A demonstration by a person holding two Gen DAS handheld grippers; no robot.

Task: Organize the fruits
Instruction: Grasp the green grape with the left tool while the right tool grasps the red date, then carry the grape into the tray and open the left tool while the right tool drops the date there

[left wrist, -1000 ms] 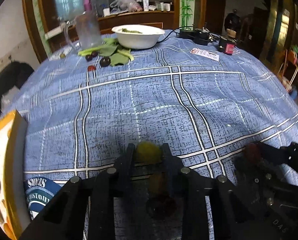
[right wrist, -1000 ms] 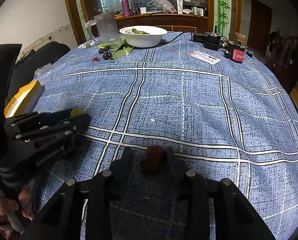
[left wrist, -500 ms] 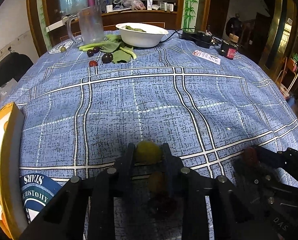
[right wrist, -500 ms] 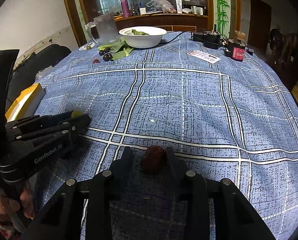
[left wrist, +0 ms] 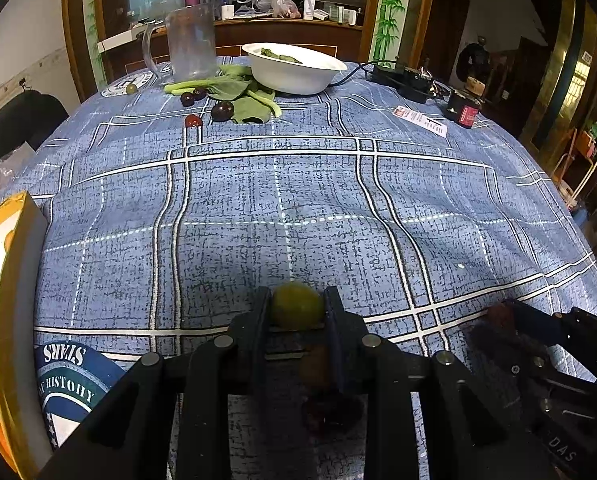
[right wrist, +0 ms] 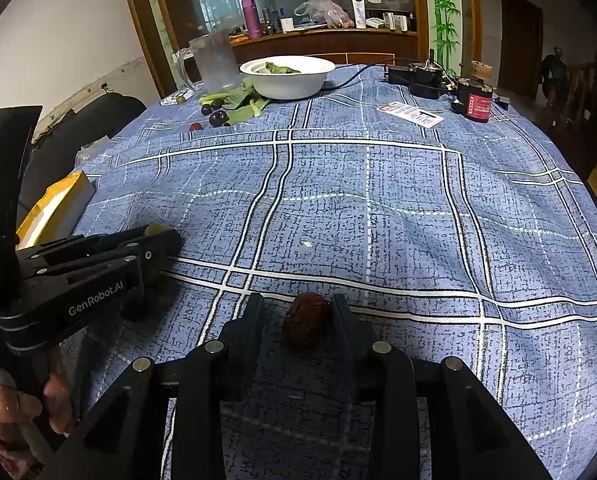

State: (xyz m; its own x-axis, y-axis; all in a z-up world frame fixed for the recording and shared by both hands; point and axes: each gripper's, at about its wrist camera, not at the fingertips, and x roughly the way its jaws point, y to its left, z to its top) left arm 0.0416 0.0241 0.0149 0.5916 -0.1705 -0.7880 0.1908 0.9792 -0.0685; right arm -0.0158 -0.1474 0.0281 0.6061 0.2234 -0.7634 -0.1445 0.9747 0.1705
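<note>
My left gripper [left wrist: 297, 305] is shut on a small yellow-green fruit [left wrist: 296, 305], held over the near part of the blue checked tablecloth [left wrist: 298, 200]. My right gripper [right wrist: 298, 312] is shut on a wrinkled dark red date [right wrist: 307, 322]; it shows at the right in the left wrist view [left wrist: 502, 316]. The left gripper shows at the left in the right wrist view [right wrist: 158, 236]. Far across the table lie dark plums [left wrist: 222, 111], a small red fruit [left wrist: 193, 121], a green fruit [left wrist: 131, 89] and green leaves [left wrist: 242, 96] beside a white bowl [left wrist: 294, 68].
A clear plastic jug [left wrist: 188, 46] stands left of the bowl. A yellow-edged box [left wrist: 6, 300] lies at the near left. A power strip [left wrist: 402, 78], a red-labelled black can [left wrist: 463, 110] and a paper tag [left wrist: 420, 121] sit at the far right. A dark chair [right wrist: 82, 132] stands left of the table.
The left wrist view has lowered and swung a little left, so the far objects sit lower in frame. Both grippers stay shut on their fruits.
</note>
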